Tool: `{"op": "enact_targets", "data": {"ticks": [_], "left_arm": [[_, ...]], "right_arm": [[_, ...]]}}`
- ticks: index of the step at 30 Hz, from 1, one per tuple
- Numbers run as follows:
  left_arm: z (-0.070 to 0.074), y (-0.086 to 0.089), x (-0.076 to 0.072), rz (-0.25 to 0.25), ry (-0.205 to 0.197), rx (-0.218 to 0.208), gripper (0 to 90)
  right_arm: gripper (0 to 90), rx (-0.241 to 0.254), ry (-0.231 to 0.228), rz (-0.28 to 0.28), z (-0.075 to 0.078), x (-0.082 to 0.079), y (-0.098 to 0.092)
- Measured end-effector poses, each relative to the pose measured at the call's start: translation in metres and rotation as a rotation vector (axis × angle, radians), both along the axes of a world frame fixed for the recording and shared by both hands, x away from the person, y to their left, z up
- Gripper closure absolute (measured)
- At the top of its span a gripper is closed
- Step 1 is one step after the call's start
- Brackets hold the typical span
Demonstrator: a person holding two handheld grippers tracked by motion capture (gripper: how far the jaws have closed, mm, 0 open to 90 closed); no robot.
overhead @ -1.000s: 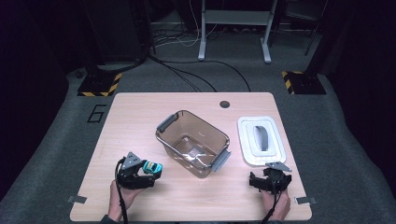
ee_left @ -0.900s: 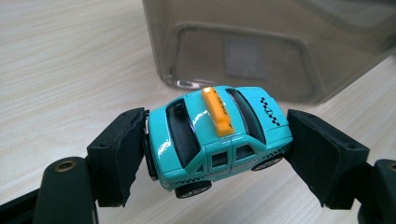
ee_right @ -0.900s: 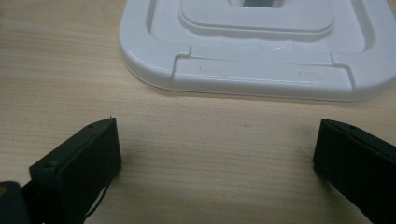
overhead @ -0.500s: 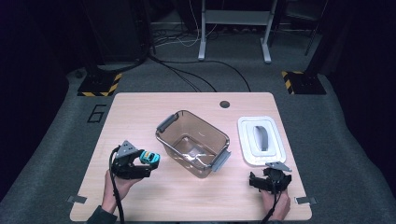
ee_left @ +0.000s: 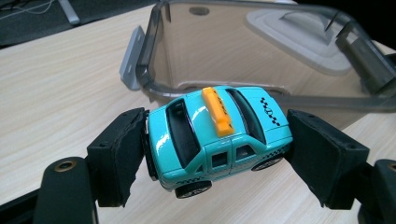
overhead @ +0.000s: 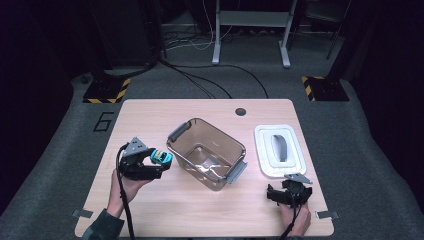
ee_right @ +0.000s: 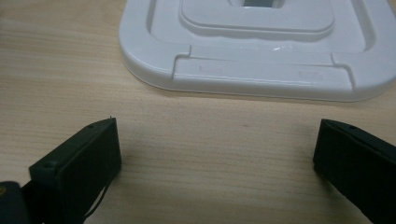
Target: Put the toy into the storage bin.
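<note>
The left gripper (overhead: 159, 161) has the car (ee_left: 219, 133) clamped between its two pads, nose against one pad and tail against the other, and the car sits level across the gap with its orange roof sign facing up. From the high view the car (overhead: 161, 157) is clear of the table (overhead: 150, 115), just beside the left wall of the box (overhead: 206, 155) and close to its rim. In the left gripper view the box (ee_left: 261, 56) lies straight ahead of the jaws, open at the top, its grey latch hanging on the near corner. Over on the other side the right gripper (overhead: 287, 192) rests low on the table near the front edge, jaws wide apart with bare wood between them. Its own view shows the pads set far to either side and the lid (ee_right: 257, 51) lying flat just beyond them, not touched. The lid (overhead: 279, 150) sits right of the box, handle up, apart from it.
</note>
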State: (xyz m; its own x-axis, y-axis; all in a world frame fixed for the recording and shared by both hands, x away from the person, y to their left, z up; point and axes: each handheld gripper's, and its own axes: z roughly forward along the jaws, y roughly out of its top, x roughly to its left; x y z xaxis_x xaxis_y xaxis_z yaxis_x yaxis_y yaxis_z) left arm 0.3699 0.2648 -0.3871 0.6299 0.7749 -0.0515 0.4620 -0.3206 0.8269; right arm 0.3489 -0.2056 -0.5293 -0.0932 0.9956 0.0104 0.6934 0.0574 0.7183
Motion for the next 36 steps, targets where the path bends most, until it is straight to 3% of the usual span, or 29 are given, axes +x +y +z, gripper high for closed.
{"op": "enact_targets", "data": {"ticks": [14,36], "left_arm": [[0.023,-0.006,0.020,-0.023,-0.008,0.015,22.6],[0.047,-0.041,0.065,-0.086,0.016,0.068,22.5]], "right_arm": [[0.1,0.000,0.000,0.000,0.000,0.000,0.000],[0.1,0.000,-0.001,0.001,0.000,0.000,0.000]]}}
